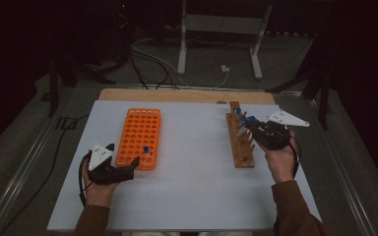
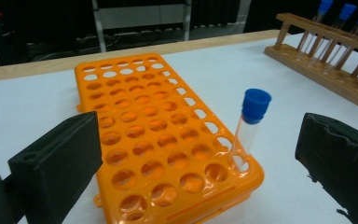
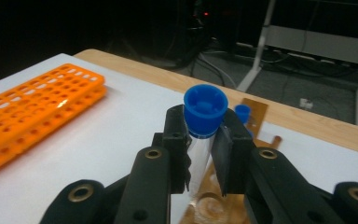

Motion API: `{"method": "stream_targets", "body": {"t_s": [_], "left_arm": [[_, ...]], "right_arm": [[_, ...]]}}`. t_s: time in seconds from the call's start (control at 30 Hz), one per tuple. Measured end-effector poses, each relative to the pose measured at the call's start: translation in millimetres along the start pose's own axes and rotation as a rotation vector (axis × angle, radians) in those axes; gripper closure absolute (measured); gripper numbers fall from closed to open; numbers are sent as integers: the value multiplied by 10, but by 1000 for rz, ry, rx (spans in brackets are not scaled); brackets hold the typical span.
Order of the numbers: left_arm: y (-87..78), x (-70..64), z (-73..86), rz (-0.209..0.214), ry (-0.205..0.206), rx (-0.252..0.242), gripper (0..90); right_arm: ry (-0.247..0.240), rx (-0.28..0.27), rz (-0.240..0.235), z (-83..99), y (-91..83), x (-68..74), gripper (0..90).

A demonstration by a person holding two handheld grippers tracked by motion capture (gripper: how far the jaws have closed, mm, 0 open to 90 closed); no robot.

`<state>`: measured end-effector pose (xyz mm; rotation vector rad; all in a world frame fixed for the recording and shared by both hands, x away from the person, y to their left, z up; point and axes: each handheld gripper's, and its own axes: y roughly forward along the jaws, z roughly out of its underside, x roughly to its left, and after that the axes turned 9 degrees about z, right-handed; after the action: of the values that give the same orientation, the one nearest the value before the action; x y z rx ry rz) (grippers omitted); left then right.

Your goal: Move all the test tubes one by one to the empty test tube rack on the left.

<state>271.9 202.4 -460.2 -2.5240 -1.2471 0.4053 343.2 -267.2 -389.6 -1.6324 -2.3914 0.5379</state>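
An orange tube rack (image 1: 139,137) (image 2: 154,135) (image 3: 32,112) lies left of centre on the white table. One clear tube with a blue cap (image 2: 251,122) (image 1: 146,150) stands in a hole near its near right corner. My left gripper (image 1: 128,167) (image 2: 196,163) is open, its jaws either side of that rack corner, touching nothing. A wooden rack (image 1: 239,135) (image 2: 326,60) on the right holds several blue-capped tubes. My right gripper (image 1: 248,129) (image 3: 200,149) is shut on a blue-capped tube (image 3: 204,116) just above the wooden rack (image 3: 214,203).
The white table top (image 1: 192,162) has a wooden strip (image 1: 187,95) along its far edge. Behind it stand a metal frame (image 1: 219,34) and cables on a dark floor. Open white surface lies between the two racks.
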Motion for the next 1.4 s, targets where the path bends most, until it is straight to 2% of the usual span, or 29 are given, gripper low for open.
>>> {"method": "stream_targets", "body": {"t_s": [0.17, 0.4, 0.77, 1.0, 1.17, 1.4], "left_arm": [[-3, -72, -81, 20, 16, -9, 14], [68, -213, -228, 64, 45, -12, 15], [286, -470, -442, 157, 72, -10, 48], [484, -603, -499, 204, 92, 31, 84], [577, -662, -498, 230, 110, 45, 184], [665, -729, -513, 290, 140, 52, 419]], "right_arm": [[-4, 11, -46, 4, 31, 113, 768], [-34, 35, -108, -10, 119, 354, 768], [-69, 41, -211, -98, 174, 761, 768], [-98, 46, -271, -132, 218, 1037, 768], [-118, 52, -307, -137, 247, 1197, 768], [-122, 56, -346, -150, 268, 1344, 767]]}}
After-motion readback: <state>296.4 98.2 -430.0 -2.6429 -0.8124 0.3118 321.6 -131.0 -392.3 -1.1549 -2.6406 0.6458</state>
